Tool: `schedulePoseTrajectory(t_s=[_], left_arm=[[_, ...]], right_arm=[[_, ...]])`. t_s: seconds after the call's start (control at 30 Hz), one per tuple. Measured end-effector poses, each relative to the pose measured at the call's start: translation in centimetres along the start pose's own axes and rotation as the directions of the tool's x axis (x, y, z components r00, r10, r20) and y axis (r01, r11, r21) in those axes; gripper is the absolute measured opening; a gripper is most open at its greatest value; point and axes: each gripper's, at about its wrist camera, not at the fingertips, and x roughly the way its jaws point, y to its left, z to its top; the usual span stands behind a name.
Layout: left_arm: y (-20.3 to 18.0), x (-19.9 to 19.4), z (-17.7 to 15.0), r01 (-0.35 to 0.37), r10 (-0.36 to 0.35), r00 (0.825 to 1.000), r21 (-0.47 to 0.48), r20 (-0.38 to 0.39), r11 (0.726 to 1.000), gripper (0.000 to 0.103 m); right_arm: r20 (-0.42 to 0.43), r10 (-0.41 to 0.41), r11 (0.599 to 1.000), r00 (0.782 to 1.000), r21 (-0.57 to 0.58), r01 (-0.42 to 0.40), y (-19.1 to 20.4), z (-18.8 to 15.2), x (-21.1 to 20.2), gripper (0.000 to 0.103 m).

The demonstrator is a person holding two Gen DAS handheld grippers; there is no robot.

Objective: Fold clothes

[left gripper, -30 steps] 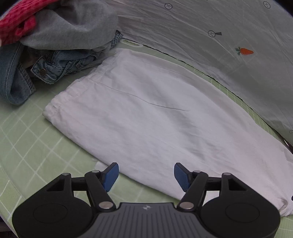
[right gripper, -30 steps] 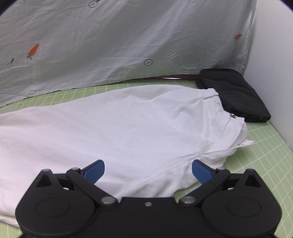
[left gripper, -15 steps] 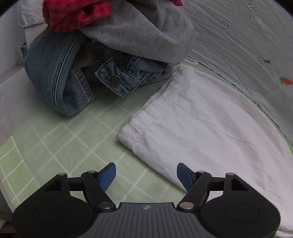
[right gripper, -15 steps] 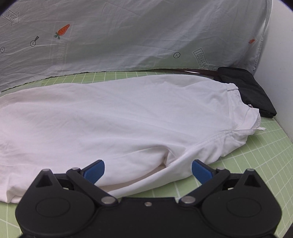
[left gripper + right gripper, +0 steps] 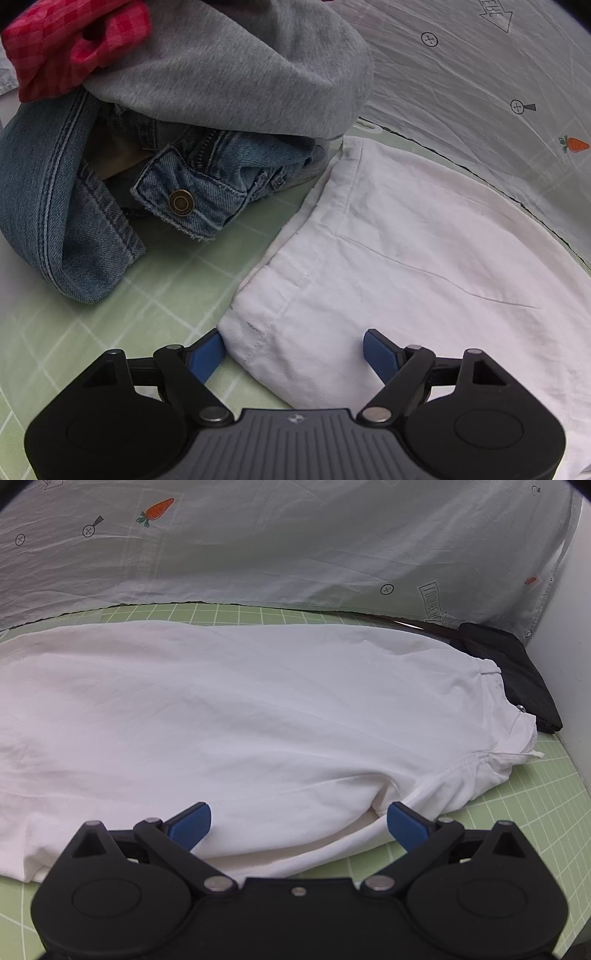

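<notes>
White trousers (image 5: 424, 266) lie flat along the green grid mat (image 5: 155, 295), folded lengthwise. My left gripper (image 5: 294, 354) is open, its jaws straddling the near corner of the hem end. In the right wrist view the trousers (image 5: 240, 716) stretch across the mat (image 5: 535, 805), waistband at the right. My right gripper (image 5: 298, 821) is open over the near folded edge, close to the crotch seam. Neither gripper holds cloth.
A pile of clothes stands at the left: blue denim (image 5: 66, 206), a grey garment (image 5: 240, 66) and red checked cloth (image 5: 70, 44). A folded black garment (image 5: 517, 675) lies at the far right. A pale carrot-print sheet (image 5: 295, 535) hangs behind. A white wall (image 5: 569, 646) bounds the right.
My left gripper has moved forward and left onto the hem corner, nearer the denim pile. My right gripper has moved forward, closer over the trousers' near edge.
</notes>
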Motion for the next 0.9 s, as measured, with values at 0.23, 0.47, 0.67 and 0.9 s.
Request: schedulePoseTrajectory(t_s=[0.23,0.47,0.67,0.9], left_arm=[[-1.8,-0.7,1.1,0.031,-0.033,0.999,0.042,0.036,0.999,0.018],[-7.1,-3.3,2.7,0.158,-0.177,0.980,0.174,0.096,0.972,0.015],[-15.4,-5.6,2.7,0.321,-0.369,0.927,0.367,0.067,0.873,0.015],[-23.7,-6.1,-3.8,0.483,-0.491,0.854,0.613,-0.172,0.625,0.015]], right_arm=[[-0.006,0.020,1.000,1.000,-0.003,-0.020,0.2,0.4,0.7,0.103],[-0.026,0.017,0.996,1.000,0.093,-0.015,-1.7,0.2,1.8,0.103],[-0.026,0.015,0.985,1.000,0.175,-0.010,-3.7,-0.1,2.4,0.103],[-0.036,0.002,0.965,0.999,0.263,0.008,-5.9,-1.3,2.5,0.103]])
